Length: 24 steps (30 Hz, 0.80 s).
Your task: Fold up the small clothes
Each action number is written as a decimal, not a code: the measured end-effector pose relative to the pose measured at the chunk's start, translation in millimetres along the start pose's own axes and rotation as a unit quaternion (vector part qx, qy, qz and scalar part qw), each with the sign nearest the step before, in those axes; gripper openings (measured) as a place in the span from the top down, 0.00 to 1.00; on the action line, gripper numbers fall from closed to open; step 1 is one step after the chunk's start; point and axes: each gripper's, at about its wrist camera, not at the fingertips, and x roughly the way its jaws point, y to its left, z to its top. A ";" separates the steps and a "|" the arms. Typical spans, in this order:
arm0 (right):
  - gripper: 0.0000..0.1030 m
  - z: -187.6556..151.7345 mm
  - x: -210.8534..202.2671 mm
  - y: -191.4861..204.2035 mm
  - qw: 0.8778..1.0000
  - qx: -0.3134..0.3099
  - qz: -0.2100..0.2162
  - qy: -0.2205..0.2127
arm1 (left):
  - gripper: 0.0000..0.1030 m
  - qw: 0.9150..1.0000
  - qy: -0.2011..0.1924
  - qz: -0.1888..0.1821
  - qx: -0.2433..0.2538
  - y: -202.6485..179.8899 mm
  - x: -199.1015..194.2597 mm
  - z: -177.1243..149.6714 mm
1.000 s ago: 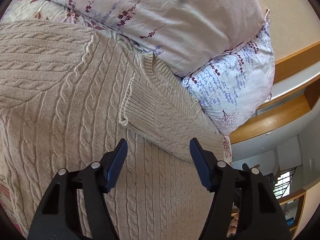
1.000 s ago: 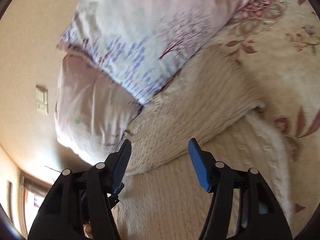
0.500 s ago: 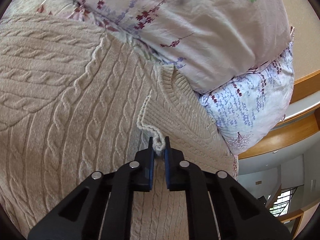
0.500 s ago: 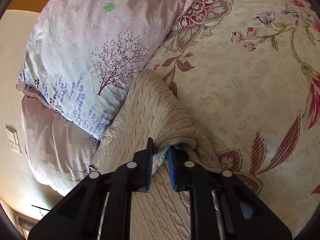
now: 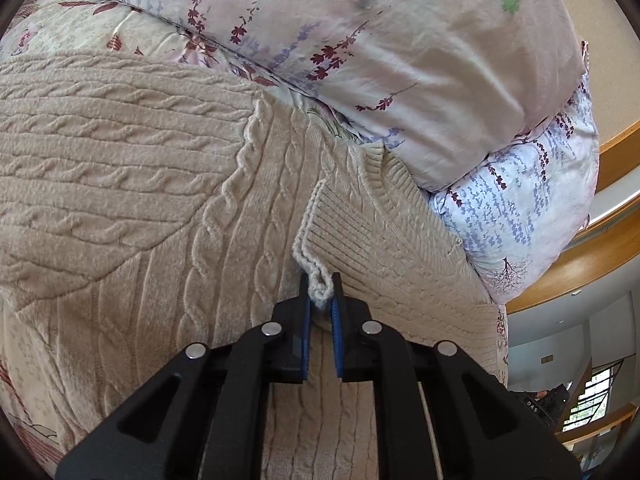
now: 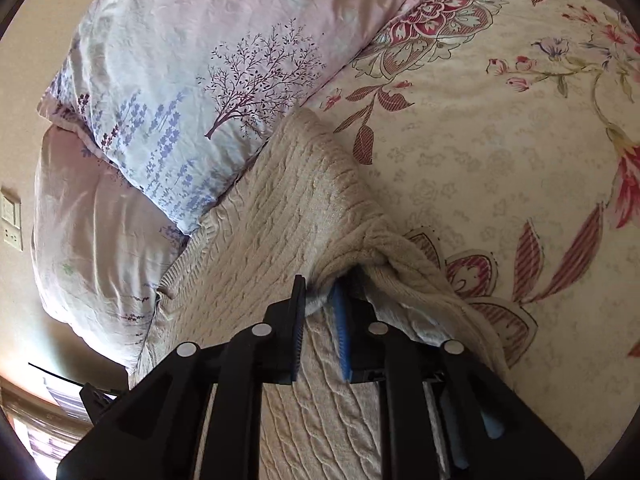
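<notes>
**Inspector A:** Where did the garment lie?

**Inspector B:** A beige cable-knit sweater was spread on the bed, over a floral bedspread, with its far edge against the two stacked pillows at the head of the bed.

**Inspector A:** State of the left tongs?

**Inspector B:** The left tongs were closed almost fully, pinching the corner of a ribbed cuff. The sleeve lay folded across the sweater's body, and the cuff edge was drawn up slightly into the blue pads.

**Inspector A:** And the right?

**Inspector B:** The right tongs were drawn in on a bunched fold of the sweater's edge, near the side where knit met bedspread. A narrow gap remained between the fingers, filled with fabric. The knit puckered around the grip.

**Inspector A:** Anything else noted?

**Inspector B:** A wall switch plate beyond the pillows.
</notes>
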 end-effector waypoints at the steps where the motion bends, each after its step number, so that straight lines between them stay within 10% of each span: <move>1: 0.74 -3.0 -7.7 2.4 1.000 -0.004 0.000 -0.007 | 0.89 1.000 0.001 -0.002 -0.003 0.5 0.1 0.2; 7: 0.41 -4.6 -38.0 32.1 0.994 -0.084 -0.015 -0.074 | 0.89 1.000 0.001 -0.008 -0.007 0.6 0.0 -1.2; 13: 0.39 -3.3 16.6 44.6 0.995 -0.096 -0.031 0.009 | 0.78 1.000 0.012 -0.021 -0.011 1.1 -12.0 -3.2; 18: 0.34 -6.7 19.9 44.2 0.994 -0.109 -0.028 0.012 | 0.38 0.999 -0.016 -0.039 0.030 8.6 -71.4 -11.4; 24: 0.26 -9.6 13.0 48.6 0.993 -0.113 -0.020 0.018 | 0.39 0.995 -0.089 -0.020 -0.042 86.4 -154.3 -8.4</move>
